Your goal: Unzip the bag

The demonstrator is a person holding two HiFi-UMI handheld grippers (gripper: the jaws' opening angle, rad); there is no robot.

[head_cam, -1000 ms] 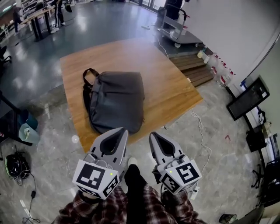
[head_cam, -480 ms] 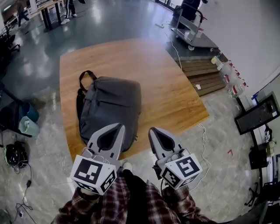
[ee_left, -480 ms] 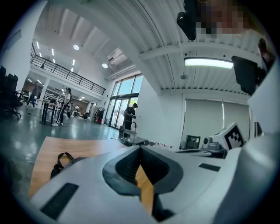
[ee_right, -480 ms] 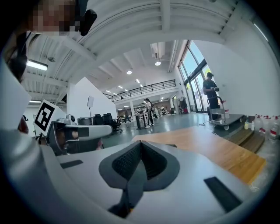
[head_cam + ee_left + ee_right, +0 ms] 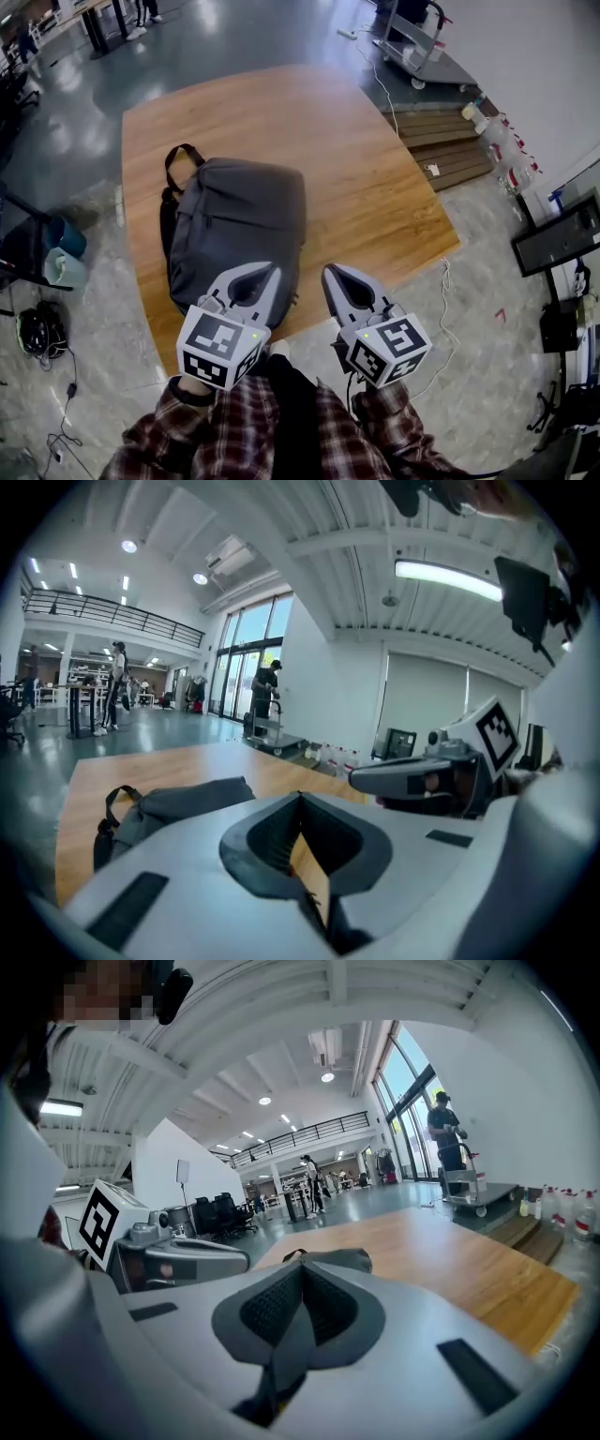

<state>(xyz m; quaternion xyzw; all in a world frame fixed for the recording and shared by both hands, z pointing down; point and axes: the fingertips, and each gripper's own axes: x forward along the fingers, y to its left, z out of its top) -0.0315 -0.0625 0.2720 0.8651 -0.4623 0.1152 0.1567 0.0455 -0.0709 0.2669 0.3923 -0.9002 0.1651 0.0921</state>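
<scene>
On the wooden worktop [image 5: 366, 159], in the head view, the dark bag [image 5: 239, 220] lay flat near the front edge with its strap toward the far side. The left tongs [image 5: 267, 272] and right tongs [image 5: 330, 272] hung side by side above that edge, probably lined up for an approach. No zip pull was discernible.

In the left gripper view, the left tongs [image 5: 300, 795] were pressed together at the tips on nothing, with the bag [image 5: 178, 803] ahead and apart.

In the right gripper view, the right tongs [image 5: 302, 1266] were likewise pressed together and empty. The bag [image 5: 339, 1259] peeked just beyond their tips, so unzipping seemed not yet begun.
</scene>
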